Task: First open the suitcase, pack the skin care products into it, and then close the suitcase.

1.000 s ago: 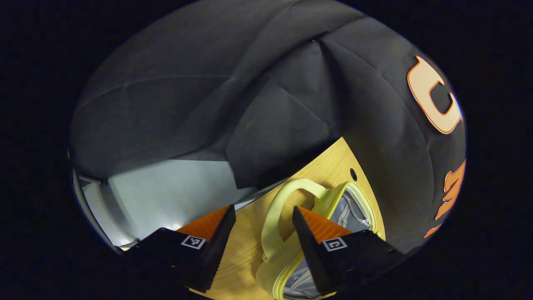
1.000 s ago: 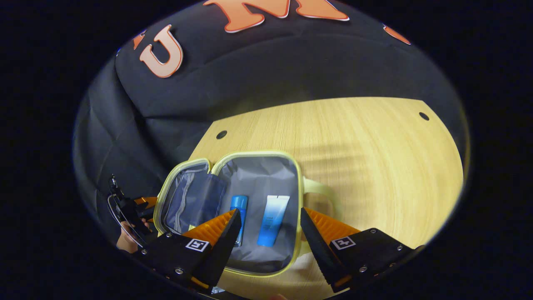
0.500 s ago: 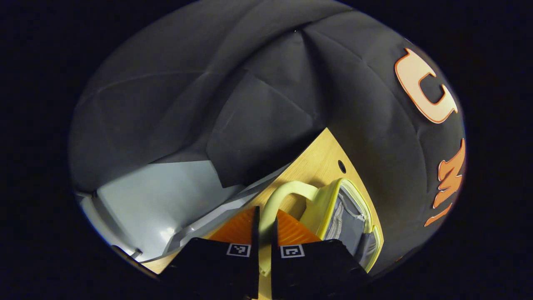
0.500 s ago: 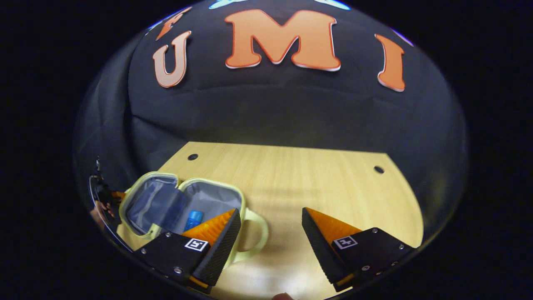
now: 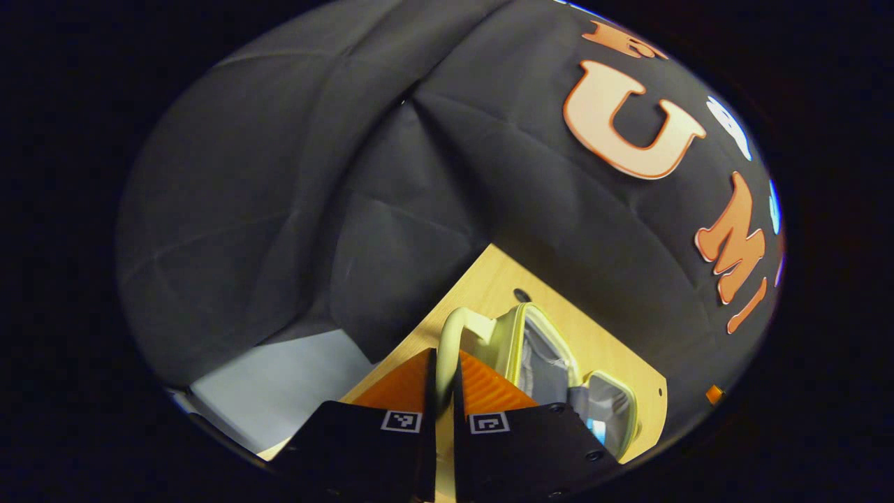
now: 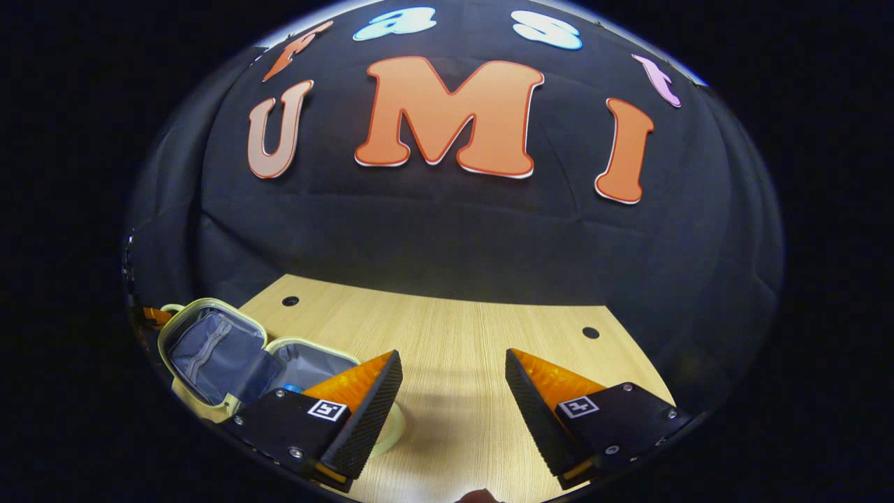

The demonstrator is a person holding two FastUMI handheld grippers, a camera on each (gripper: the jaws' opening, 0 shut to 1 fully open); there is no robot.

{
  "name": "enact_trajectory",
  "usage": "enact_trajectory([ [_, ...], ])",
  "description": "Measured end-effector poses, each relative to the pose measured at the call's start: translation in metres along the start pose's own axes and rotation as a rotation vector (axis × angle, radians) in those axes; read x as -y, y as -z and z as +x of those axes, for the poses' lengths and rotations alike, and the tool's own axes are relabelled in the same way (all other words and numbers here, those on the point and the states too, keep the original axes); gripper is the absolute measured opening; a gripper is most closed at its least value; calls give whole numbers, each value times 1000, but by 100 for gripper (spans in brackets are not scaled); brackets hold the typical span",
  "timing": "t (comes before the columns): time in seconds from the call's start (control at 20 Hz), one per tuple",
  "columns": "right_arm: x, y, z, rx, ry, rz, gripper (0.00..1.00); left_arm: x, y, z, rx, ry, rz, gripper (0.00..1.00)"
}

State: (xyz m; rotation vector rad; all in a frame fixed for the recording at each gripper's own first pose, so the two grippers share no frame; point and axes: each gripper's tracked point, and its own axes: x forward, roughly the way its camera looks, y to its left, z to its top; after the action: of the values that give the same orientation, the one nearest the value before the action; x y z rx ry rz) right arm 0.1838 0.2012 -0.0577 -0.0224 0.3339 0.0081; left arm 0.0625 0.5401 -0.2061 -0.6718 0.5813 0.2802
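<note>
Pale-yellow soft suitcase point(image 6: 209, 353) lies open on your wooden tabletop point(image 6: 475, 349); your left tongs point(image 5: 441, 370) pinch its looped handle point(image 5: 454, 335), your right tongs point(image 6: 452, 391) gape empty.

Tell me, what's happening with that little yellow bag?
A person with two grippers is packing it. The left gripper is shut on the suitcase handle, lifting the lid half. The suitcase lies open on the wooden table, with a blue skin care product peeking out. The right gripper hangs open, holding nothing.
</note>
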Motion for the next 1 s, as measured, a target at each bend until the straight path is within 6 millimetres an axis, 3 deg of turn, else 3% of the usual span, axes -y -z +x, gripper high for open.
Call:
enact_trajectory([
  [0.25,19,-16,-8,94,9,-83,95,66,-30,-38,95,65,60,10],
  [0.5,38,-38,-19,191,-33,-167,96,121,-41,-66,144,74,141,11],
  [0.55,42,-40,-22,206,-39,-178,96,133,-45,-65,169,76,145,3],
  [0.7,58,-43,-30,239,-43,-198,96,159,-40,-80,170,76,199,3],
  [1.0,86,-46,-44,269,-35,-186,96,244,-21,-100,172,153,355,3],
])
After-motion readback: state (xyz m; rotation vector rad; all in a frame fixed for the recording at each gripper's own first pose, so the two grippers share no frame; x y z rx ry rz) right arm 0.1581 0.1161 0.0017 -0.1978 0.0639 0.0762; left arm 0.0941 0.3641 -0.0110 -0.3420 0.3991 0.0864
